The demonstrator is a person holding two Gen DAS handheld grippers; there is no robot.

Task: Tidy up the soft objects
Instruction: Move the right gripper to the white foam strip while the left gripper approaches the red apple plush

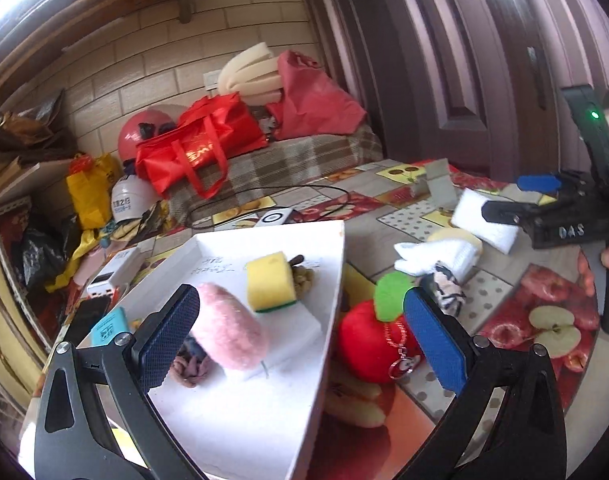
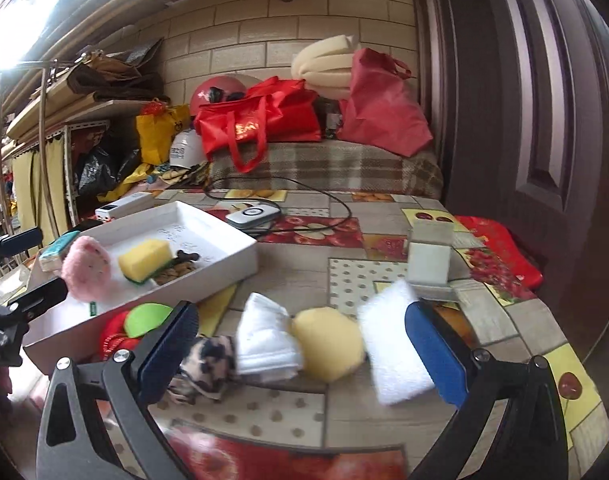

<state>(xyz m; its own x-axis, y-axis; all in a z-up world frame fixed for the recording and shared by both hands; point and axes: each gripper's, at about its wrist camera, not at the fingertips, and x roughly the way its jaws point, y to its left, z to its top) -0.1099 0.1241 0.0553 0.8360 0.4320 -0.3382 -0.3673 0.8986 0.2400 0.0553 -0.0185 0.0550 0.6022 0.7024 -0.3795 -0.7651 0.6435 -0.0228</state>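
The counter (image 2: 384,280), under a fruit-print cloth, carries a white tray (image 1: 264,420) on its left side and a row of loose soft things to the tray's right. In the tray lie a yellow sponge (image 1: 270,282), a brown knotted piece behind it, and a pink fluffy pad (image 1: 228,328), which sits between the spread jaws of the left tongs (image 1: 304,336); those tongs are open, and I cannot tell whether the left pad touches the fluff. A red plush apple (image 1: 368,344) with a green leaf rests against the tray's outer wall. The right tongs (image 2: 304,344) are also open, gripping nothing, and hover just short of the row: a white foam block (image 2: 396,340) beside the right finger, a yellow round puff (image 2: 328,344) in the middle, a folded white cloth (image 2: 266,340), and a leopard-print scrunchie (image 2: 206,364) by the left finger. The row runs across the jaw gap, left to right. The foam block's long axis runs roughly along the fingers, tilted slightly leftward away from the camera. The right hand is plainly nearer these; probably the puff or cloth straight ahead is the easiest next pick for the tray.
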